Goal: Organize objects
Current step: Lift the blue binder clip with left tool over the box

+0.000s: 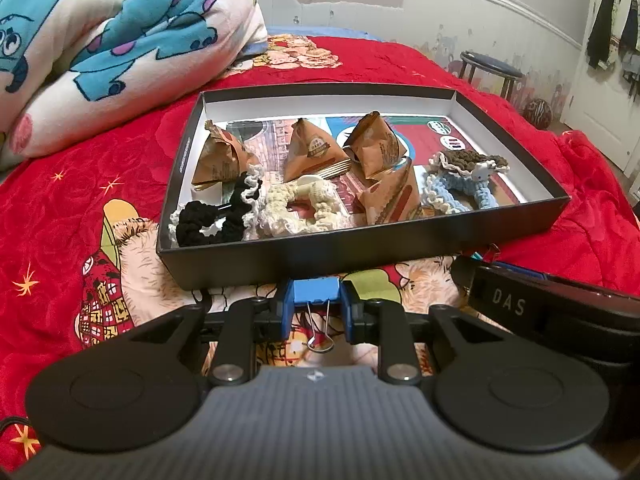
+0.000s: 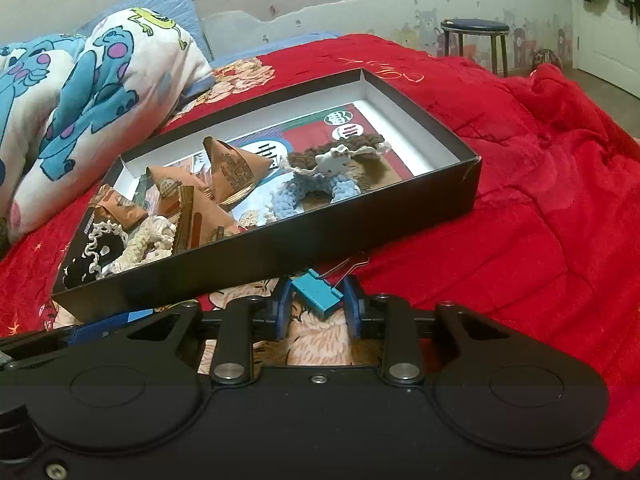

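On a bed with a red blanket (image 1: 420,64) sits a shallow black box (image 1: 320,256), its near wall just beyond both grippers. The left gripper (image 1: 316,304) has its jaws pinching a blue binder clip (image 1: 316,291), the clip's body pressed between the blue pads and its wire handles hanging toward the camera, just short of the box's near wall. The right gripper (image 2: 316,300) has a teal binder clip (image 2: 318,291) between its jaws; the clip lies tilted with its wire handles pointing toward the box, and the pads appear to touch its two ends. Inside the box lie several brown paper pyramid packets (image 1: 310,152) toward the far left, a black crocheted scrunchie (image 1: 208,224) in the near left corner, a cream scrunchie (image 1: 296,208) beside it, and a blue and brown one (image 1: 460,184) at the right. A cartoon-print blanket (image 1: 100,40) is heaped to the far left, and a stool (image 2: 476,36) stands by the far wall.
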The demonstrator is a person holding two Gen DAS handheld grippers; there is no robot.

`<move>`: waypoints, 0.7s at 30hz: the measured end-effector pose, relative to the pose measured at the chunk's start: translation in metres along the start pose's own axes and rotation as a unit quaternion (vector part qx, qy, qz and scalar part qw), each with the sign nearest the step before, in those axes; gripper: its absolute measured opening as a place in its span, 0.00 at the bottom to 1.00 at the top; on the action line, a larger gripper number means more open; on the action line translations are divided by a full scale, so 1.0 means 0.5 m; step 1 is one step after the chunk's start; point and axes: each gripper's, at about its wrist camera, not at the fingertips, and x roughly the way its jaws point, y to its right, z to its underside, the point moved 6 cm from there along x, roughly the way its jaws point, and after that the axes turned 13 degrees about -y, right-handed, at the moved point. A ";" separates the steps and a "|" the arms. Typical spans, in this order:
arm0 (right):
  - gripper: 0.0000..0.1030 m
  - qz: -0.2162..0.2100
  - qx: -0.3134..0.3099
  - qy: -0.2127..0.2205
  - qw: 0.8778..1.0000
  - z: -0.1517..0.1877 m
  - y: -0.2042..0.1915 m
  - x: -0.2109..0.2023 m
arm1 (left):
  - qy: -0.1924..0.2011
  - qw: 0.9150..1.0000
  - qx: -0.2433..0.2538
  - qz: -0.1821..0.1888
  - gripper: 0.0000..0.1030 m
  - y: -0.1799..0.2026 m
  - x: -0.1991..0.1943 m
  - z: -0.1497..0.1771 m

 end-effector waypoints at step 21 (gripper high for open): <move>0.25 -0.019 0.051 0.026 0.998 0.004 -0.011 -0.074 | 0.032 0.999 -0.014 0.040 0.27 0.008 -0.054 -0.019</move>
